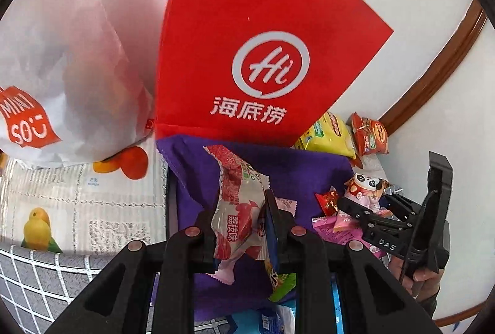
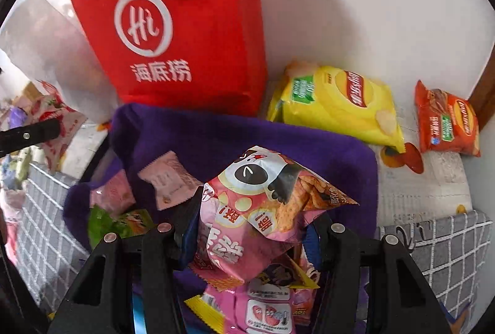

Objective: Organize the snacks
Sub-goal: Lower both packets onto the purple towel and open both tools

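My left gripper [image 1: 239,225] is shut on a pink-and-white lychee snack packet [image 1: 238,207], held above a purple cloth-lined basket [image 1: 309,176]. My right gripper [image 2: 253,225] is shut on a pink panda-print snack bag [image 2: 263,204], held over the same basket [image 2: 216,133]. Several small packets lie in the basket, among them a pale pink one [image 2: 168,182] and a green one [image 2: 114,224]. The right gripper with its panda bag also shows at the right of the left wrist view [image 1: 365,204].
A red Haidilao bag [image 1: 263,40] stands behind the basket, also in the right wrist view [image 2: 173,24]. A white Miniso bag [image 1: 62,71] is left of it. A yellow chip bag [image 2: 337,105] and an orange chip bag [image 2: 445,123] lie by the wall. A fruit-print cloth [image 1: 77,204] covers the table.
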Demonstrator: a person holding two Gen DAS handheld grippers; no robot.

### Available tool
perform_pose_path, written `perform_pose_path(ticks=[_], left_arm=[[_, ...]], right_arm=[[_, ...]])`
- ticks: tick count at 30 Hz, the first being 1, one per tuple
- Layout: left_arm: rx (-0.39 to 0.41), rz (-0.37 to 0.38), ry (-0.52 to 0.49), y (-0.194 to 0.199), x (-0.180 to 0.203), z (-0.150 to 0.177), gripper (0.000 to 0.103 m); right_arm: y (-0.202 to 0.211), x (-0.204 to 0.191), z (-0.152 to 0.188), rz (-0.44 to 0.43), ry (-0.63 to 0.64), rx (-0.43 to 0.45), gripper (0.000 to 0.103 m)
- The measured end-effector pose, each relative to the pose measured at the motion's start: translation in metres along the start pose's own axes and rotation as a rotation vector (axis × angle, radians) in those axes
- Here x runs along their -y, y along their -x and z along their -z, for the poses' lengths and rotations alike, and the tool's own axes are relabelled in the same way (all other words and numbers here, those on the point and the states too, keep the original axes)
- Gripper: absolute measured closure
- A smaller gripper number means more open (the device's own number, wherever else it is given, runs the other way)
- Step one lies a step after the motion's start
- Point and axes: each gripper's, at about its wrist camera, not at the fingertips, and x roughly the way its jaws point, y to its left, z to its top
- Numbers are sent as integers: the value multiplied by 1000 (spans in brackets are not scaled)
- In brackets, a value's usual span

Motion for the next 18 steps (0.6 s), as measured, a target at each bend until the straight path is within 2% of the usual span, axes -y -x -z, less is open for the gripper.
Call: perform_pose_path(ticks=[7,10,12,18], left_arm=[[-56,3,22,-25,3,4,82],[-88,14,46,-37,3,7,82],[-116,34,60,-44,3,10,82],[-146,15,49,-60,13,17,82]], right_arm=[[0,-11,1,34,66,-18,46],[2,-15,1,47,85,-34,34],[6,-15,1,46,88,-20,34],[29,-10,-3,58,61,47,34]])
